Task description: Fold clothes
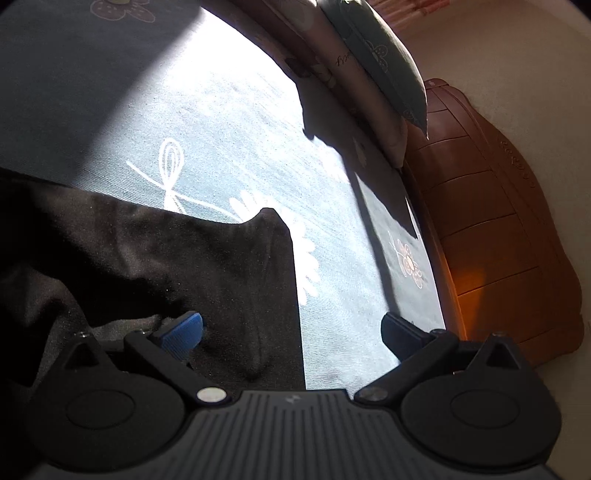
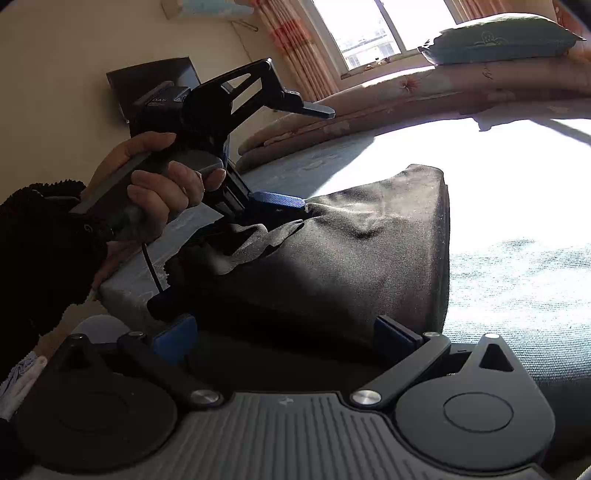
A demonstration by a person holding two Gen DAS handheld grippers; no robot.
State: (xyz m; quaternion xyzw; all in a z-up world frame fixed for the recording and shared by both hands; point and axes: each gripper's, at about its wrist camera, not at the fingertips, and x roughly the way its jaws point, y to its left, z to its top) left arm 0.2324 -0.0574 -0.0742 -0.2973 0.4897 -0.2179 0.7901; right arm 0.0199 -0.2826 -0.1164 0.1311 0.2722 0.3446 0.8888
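A black garment [image 1: 155,258] lies crumpled on the blue-green flowered bed sheet [image 1: 229,140], half in sunlight. My left gripper [image 1: 291,330] stands wide open over the garment's right edge. Its blue-padded left finger [image 1: 184,328] rests on the cloth and the other finger is over bare sheet. The right wrist view shows a hand [image 2: 159,192] holding the left gripper [image 2: 306,155], whose lower finger touches bunched cloth. My right gripper [image 2: 286,334] is open at the near end of the garment [image 2: 351,258], with cloth lying between its fingers.
Pillows [image 1: 380,62] and a folded quilt [image 2: 406,99] are stacked along the bed's far side. A wooden headboard [image 1: 491,229] stands at the right. A window [image 2: 373,29] with curtains lets in bright sun. The bed's edge [image 2: 122,291] and floor lie at the left.
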